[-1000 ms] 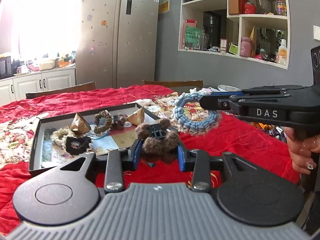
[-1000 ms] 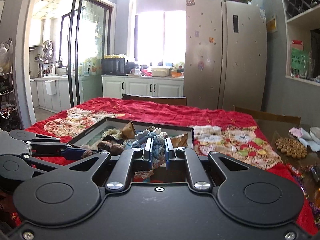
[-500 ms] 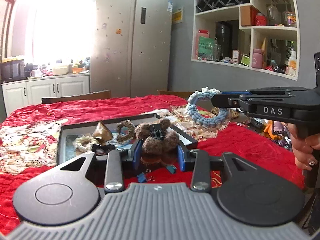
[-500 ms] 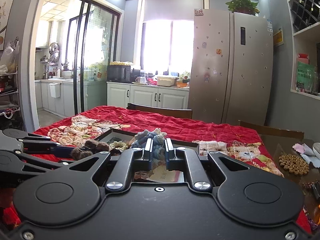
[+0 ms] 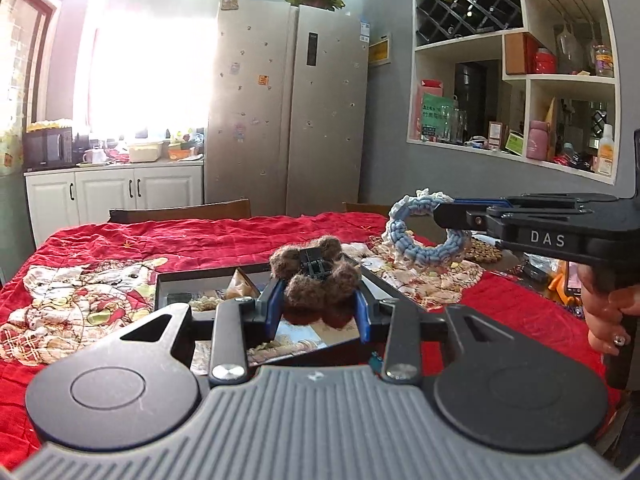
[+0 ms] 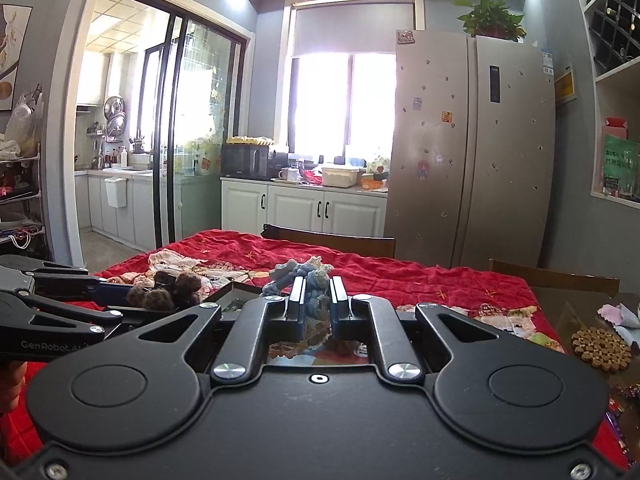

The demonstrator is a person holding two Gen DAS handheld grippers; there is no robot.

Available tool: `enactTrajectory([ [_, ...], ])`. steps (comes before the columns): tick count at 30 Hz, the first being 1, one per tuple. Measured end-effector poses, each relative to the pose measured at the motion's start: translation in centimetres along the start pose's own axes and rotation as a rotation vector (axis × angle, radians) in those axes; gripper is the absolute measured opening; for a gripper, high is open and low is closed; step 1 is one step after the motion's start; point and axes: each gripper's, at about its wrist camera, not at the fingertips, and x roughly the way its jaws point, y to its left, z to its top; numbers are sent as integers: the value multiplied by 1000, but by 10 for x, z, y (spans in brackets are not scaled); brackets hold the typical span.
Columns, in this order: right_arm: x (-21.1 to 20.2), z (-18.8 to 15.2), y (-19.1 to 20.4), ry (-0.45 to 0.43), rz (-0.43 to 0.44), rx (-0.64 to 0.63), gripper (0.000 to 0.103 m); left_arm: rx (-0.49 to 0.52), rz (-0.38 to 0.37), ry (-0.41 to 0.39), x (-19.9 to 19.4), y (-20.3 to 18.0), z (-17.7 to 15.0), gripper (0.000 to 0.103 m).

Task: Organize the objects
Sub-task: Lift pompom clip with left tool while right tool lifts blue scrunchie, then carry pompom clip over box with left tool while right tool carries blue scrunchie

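Note:
My left gripper is shut on a brown fuzzy hair clip and holds it in the air above a black tray on the red tablecloth. My right gripper is shut on a blue-and-white braided ring, also lifted; the ring hangs from the right gripper at the right of the left wrist view. The left gripper and its brown clip show at the left of the right wrist view. The tray holds several small hair accessories, mostly hidden behind the fingers.
A red patterned cloth covers the table. A round wooden trivet and small clutter lie at the table's right edge. Dark chairs stand at the far side. A fridge and wall shelves stand behind.
Both grippers have risen and tilted up with their objects still held. The tray has dropped lower in both views and is now mostly hidden behind the fingers.

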Motion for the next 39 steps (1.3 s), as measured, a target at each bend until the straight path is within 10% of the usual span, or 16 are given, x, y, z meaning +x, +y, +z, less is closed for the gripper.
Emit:
enactTrajectory([
  [39,109,-8,-49,99,-65,124,12,0,42,54,80,9,11,41],
])
